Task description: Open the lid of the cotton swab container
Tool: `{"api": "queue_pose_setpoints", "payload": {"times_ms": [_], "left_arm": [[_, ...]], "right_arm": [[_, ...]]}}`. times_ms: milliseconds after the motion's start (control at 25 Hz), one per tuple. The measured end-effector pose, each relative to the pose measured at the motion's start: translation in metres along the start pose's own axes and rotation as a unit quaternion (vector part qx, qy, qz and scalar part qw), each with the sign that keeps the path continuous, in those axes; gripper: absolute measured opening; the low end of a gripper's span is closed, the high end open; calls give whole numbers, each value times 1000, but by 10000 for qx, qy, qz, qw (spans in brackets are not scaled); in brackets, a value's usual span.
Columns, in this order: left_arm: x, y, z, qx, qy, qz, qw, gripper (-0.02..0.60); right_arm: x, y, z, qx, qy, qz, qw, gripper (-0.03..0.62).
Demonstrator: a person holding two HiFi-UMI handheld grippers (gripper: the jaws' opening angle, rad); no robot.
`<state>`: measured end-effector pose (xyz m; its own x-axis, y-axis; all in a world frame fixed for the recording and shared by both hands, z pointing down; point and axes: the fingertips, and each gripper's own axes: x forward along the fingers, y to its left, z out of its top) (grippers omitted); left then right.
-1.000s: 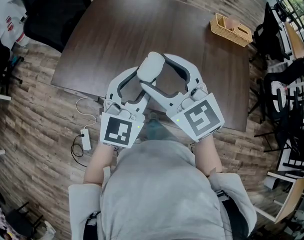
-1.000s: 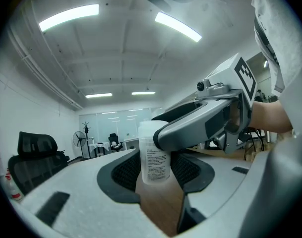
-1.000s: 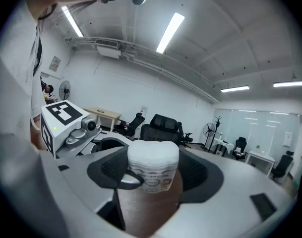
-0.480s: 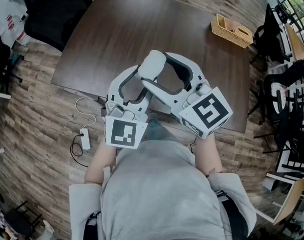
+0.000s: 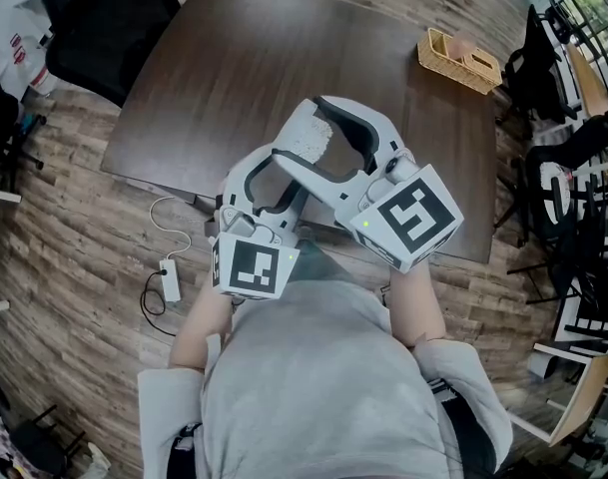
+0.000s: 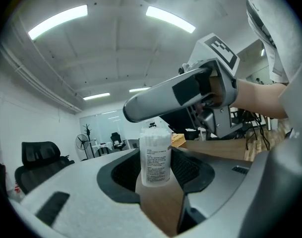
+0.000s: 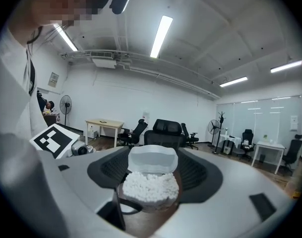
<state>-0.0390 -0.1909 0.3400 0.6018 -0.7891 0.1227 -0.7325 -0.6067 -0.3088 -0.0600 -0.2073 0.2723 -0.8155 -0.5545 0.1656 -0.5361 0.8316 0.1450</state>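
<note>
Now lid (image 7: pixel 152 158) stands flipped up at 12 o'clock of exposed swabs (image 7: pixel 151 186); half-second ago top shut. Right tool (image 7: pixel 153 162) pinches lid, left tool (image 6: pixel 158 165) clamps cotton swab container (image 6: pixel 155 155), jaws wide. Task looks done.

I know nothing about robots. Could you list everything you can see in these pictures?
table: one, dark brown, before the person
basket: one, tan wicker, table's far right corner
cotton swab container: one, clear, upright in the left tongs
lid: one, translucent white, flipped up between the right tongs
cotton swabs: many, white, filling the open container
office chairs: several, black, around the room
power strip: one, white, floor at the person's left
left tongs: one, grey, shut on the container
right tongs: one, grey, gripping the lid
shirt: one, grey, on the person
</note>
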Motion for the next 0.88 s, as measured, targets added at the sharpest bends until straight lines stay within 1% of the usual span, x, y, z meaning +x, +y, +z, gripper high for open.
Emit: {"api": "queue_pose_setpoints", "payload": {"times_ms": [80,160,240,320,440,560,680,880], "left_arm": [[0,-6,2,108,17,-77,9999,187],[-1,-11,4,136,3,-122,9998,186],[-3,-12,3,65,-11,-140,9999,187],[-5,-10,1,-24,-17,-146,9999,187],[-9,-5,1,-230,-70,-157,9996,187],[-15,1,5,-588,-209,-175,9979,187],[-20,7,6,-878,-255,-177,9957,187],[-29,21,10,-1094,-337,3,9934,187]], "right_arm": [[4,0,0,-104,106,13,9999,282],[8,2,-2,-205,216,-3,9996,282],[10,4,-3,-189,229,-15,9996,282],[8,4,-1,-103,131,0,9999,282],[7,7,4,-20,-13,88,10000,282],[5,13,9,75,-160,122,9998,282],[1,16,14,181,-316,142,9992,282],[-11,14,17,266,-451,-39,9986,282]]}}
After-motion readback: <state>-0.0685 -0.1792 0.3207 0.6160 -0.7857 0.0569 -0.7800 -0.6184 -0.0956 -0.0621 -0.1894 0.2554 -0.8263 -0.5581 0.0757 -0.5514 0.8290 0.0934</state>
